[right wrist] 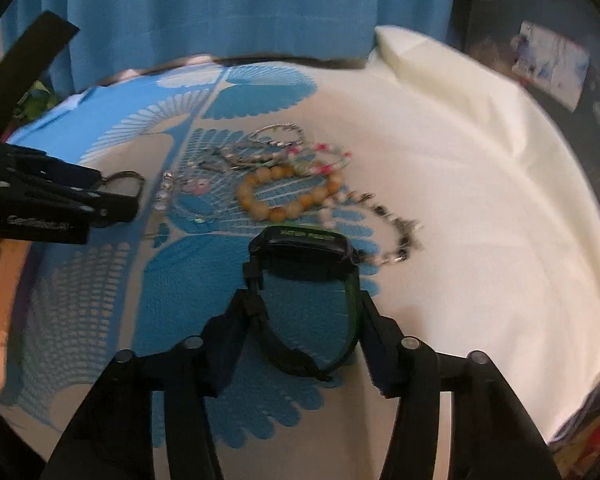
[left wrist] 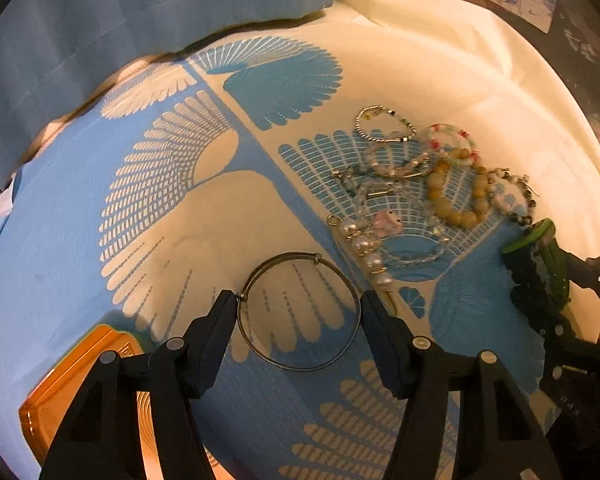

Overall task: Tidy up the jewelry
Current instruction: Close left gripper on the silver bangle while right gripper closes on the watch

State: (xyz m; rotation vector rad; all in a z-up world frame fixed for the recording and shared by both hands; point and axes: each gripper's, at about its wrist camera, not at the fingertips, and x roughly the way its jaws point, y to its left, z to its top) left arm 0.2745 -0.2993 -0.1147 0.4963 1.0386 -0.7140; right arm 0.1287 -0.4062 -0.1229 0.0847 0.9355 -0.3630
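Only left view shows orange tray [left wrist: 56, 392].

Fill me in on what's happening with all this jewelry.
A person is sorting jewelry with two handheld grippers. The left gripper has its jaws on either side of a thin round metal bangle. The right gripper has a black wristwatch with a green strap between its jaws. A heap of beaded bracelets lies on the blue-and-cream patterned cloth. A shiny orange tray sits nearby.
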